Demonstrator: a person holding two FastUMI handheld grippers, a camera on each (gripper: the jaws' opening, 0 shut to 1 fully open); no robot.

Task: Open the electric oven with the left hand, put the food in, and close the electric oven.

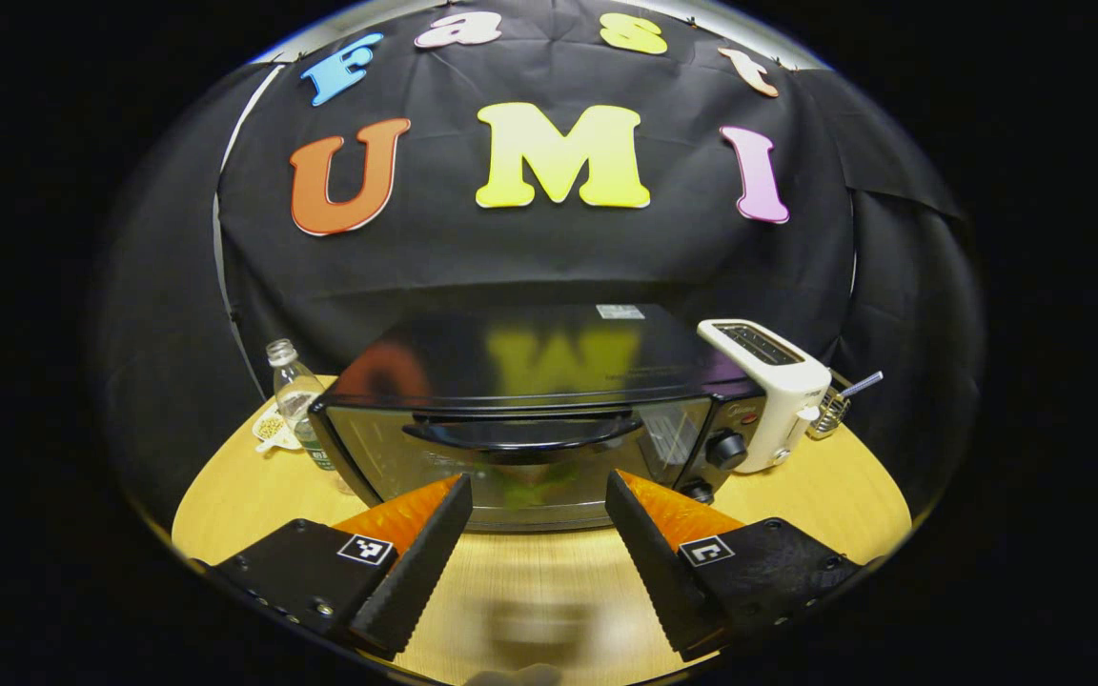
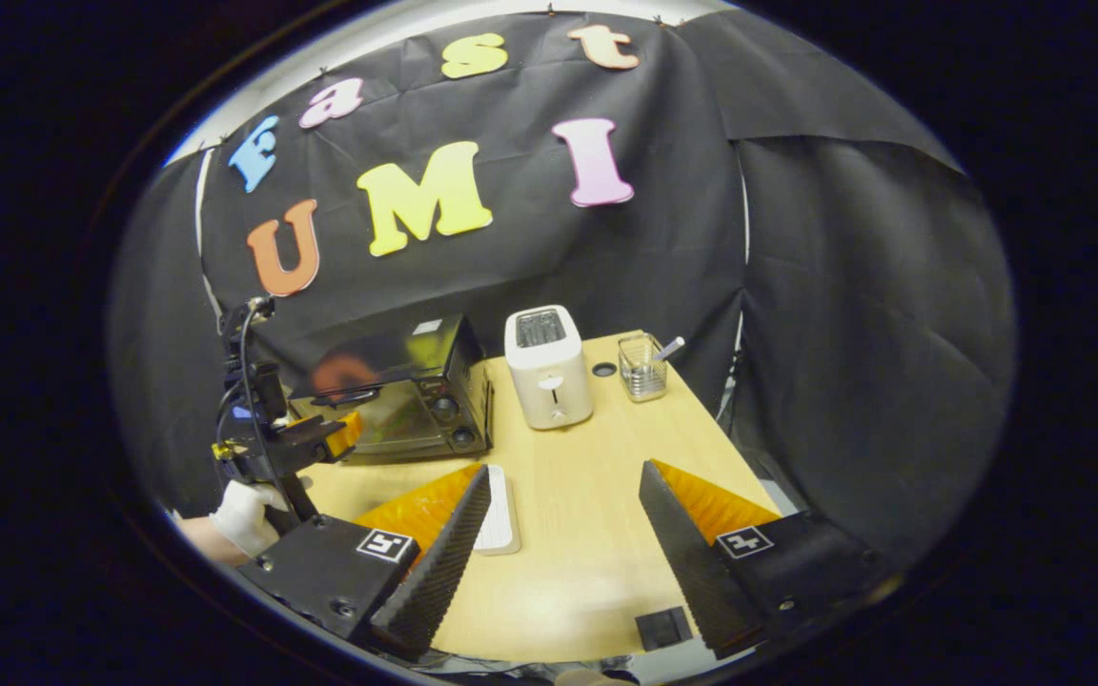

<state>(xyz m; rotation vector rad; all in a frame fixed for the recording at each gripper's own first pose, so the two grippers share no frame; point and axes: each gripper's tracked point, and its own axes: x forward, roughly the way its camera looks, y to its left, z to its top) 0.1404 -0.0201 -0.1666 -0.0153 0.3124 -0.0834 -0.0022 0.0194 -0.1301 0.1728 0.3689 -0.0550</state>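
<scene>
1. Left gripper view: the left gripper (image 1: 535, 500) hangs with its fingers spread wide and nothing between them, just in front of the oven (image 1: 530, 419). The oven stands on the wooden table (image 1: 835, 495) with its glass door closed; the door handle (image 1: 522, 433) runs across the top of the door, above and between the fingertips. Two knobs (image 1: 726, 448) sit at the oven's right side. A white toaster (image 1: 766, 391) stands just to the right of the oven, with a small glass jar (image 1: 830, 405) behind it. To the left of the oven are a plastic bottle (image 1: 296, 400) and a small dish (image 1: 273, 429).

2. Right gripper view: the right gripper (image 2: 563, 495) is released too, fingers wide apart over the table, holding nothing. A flat white piece (image 2: 499, 514), perhaps the food, lies on the table just beside its left finger. Farther off, a gloved hand (image 2: 249, 514) holds the left gripper before the oven door. The toaster stands right of the oven.
</scene>
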